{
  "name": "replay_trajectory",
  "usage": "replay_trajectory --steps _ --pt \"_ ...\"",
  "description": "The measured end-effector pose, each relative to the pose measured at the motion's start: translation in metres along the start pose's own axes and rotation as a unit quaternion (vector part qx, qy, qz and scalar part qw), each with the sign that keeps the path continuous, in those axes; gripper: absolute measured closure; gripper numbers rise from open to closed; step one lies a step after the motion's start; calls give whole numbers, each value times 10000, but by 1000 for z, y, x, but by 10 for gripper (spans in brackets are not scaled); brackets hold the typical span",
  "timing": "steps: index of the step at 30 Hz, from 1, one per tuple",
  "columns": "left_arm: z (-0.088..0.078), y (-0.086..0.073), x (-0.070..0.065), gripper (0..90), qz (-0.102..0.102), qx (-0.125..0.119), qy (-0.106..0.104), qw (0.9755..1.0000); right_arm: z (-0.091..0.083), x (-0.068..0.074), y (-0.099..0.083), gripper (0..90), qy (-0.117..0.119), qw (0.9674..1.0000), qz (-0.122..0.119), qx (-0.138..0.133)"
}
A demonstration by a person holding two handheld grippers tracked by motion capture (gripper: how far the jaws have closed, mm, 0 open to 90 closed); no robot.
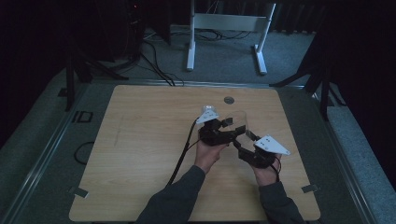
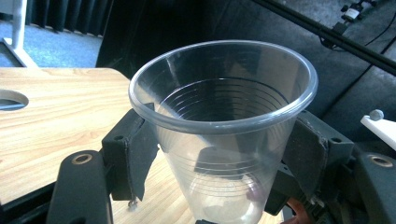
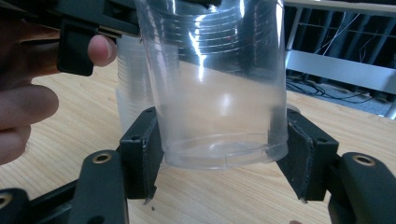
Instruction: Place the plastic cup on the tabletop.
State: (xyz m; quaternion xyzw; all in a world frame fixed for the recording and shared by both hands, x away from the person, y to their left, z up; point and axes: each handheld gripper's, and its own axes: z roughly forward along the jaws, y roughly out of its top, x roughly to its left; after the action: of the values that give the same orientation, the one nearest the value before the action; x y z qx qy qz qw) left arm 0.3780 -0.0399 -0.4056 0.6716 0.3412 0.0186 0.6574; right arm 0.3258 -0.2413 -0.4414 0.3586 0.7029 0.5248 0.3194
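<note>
A clear plastic cup (image 2: pixel 219 135) with a rolled rim and fine ridges ringing its wall stands upright above the middle of the wooden table (image 1: pixel 140 154), mouth up and long axis vertical, wider at the top than at the flat base. Nothing lies inside it that can be made out; the wall is see-through and only reflections show. In the left gripper view, the left gripper (image 2: pixel 219 158) has its two black jaws closed onto the cup just under the rim, one pad pressed against each side. In the right gripper view, the right gripper (image 3: pixel 224 158) sets its jaws on either side of the cup (image 3: pixel 219 93) near the base, with both pads touching the wall, so it appears to be gripping too. That view also shows a second band of ridges just behind the cup at the left, possibly another cup nested or standing there, though the glare makes this hard to tell. In the high view the left gripper (image 1: pixel 219 128) and the right gripper (image 1: pixel 245 142) meet near the table's centre with the faint cup (image 1: pixel 237 122) between them, each held by a hand coming from the near edge. A round hole (image 1: pixel 229 100) sits in the tabletop beyond them.
</note>
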Motion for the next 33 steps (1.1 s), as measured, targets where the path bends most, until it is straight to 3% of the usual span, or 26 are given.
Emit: replay_trajectory --steps 18,33 --pt "-2 0 -5 301 478 45 368 9982 1 -2 -4 300 64 9997 76 243" --pt "-2 2 -9 304 689 74 556 9960 -6 -4 -6 289 57 9995 135 275"
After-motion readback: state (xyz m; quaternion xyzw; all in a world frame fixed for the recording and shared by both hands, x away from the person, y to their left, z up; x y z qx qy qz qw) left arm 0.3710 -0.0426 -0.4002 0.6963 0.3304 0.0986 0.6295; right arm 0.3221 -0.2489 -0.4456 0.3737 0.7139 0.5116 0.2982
